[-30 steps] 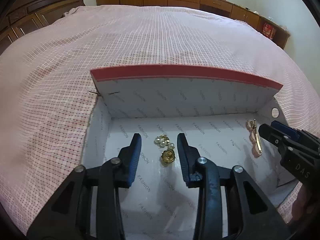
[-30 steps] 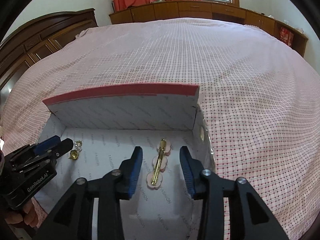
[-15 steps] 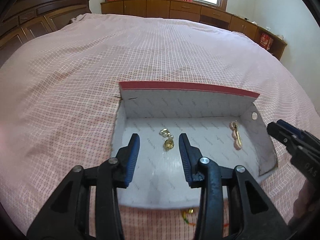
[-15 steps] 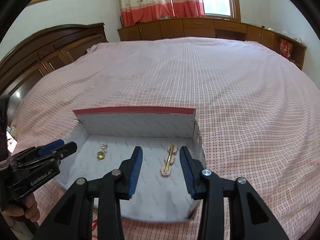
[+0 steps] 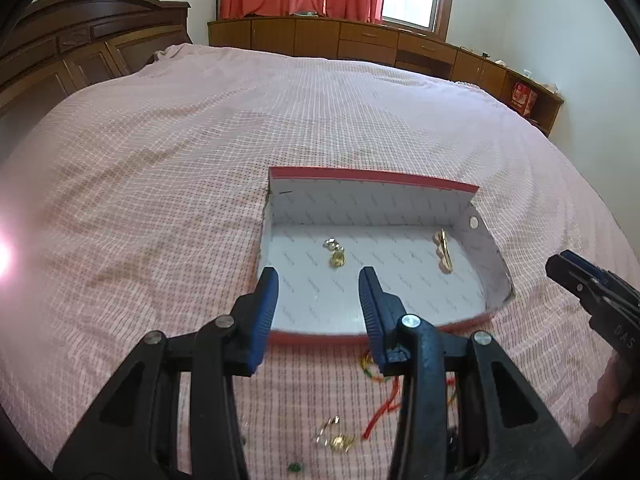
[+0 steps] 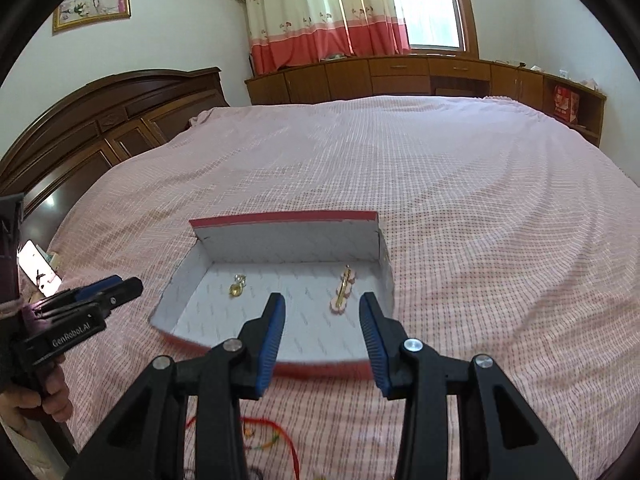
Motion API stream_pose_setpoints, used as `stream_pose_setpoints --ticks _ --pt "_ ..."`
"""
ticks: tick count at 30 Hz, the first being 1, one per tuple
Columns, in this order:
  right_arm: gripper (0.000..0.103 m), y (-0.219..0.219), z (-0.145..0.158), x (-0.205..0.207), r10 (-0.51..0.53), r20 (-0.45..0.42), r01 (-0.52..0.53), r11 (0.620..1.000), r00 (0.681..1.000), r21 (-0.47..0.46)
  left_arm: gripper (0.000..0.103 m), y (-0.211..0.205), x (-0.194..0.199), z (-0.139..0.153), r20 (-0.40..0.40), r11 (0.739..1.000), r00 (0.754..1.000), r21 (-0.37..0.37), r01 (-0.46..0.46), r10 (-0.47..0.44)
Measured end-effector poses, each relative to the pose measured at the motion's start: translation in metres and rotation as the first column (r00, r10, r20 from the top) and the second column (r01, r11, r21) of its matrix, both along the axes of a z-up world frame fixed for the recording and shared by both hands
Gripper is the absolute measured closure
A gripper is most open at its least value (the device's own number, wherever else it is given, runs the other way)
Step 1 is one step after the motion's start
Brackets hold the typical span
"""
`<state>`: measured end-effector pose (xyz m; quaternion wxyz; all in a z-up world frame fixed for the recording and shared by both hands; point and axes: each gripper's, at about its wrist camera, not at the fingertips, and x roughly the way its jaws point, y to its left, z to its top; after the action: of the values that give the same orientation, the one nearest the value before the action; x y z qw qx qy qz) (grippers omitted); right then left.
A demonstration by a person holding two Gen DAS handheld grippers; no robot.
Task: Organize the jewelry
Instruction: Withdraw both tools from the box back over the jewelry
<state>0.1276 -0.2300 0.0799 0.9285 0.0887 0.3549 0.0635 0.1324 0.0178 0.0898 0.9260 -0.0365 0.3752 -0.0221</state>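
Both grippers, left gripper [image 5: 318,304] and right gripper [image 6: 322,330], hovered with fingers spread and empty at lower frame. The box [image 5: 372,200] on the bed [image 5: 200,140] held gold earrings [image 5: 335,254] centre and a hair clip [image 5: 444,250] toward its right.

— From my feed, the bed [image 5: 200,168] wears a pink spread with a fine checked weave. The box [image 5: 372,208]?

— I read it red outside, white inside with faint grey lettering. My left claw [image 5: 318,312] has blue pads on black.

— The earrings [image 5: 336,256] are gold; the hair clip [image 6: 342,290] is gold on pink; red cords [image 5: 380,408] lie by the box.
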Motion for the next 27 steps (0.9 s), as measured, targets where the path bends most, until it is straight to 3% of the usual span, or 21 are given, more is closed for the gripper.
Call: stream_pose_setpoints --ticks 12,27 --pt "0.061 0.002 -0.013 -0.053 0.012 -0.006 -0.012 0.999 1.0 -0.033 0.068 0.007 -0.05 -0.01 -0.009 0.999 1.0 0.03 -0.018 0.018" --pt "0.061 -0.002 -0.064 -0.088 0.008 -0.129 -0.01 1.0 0.992 -0.019 0.068 0.006 -0.086 -0.056 -0.106 0.999 0.994 0.036 -0.01 0.014"
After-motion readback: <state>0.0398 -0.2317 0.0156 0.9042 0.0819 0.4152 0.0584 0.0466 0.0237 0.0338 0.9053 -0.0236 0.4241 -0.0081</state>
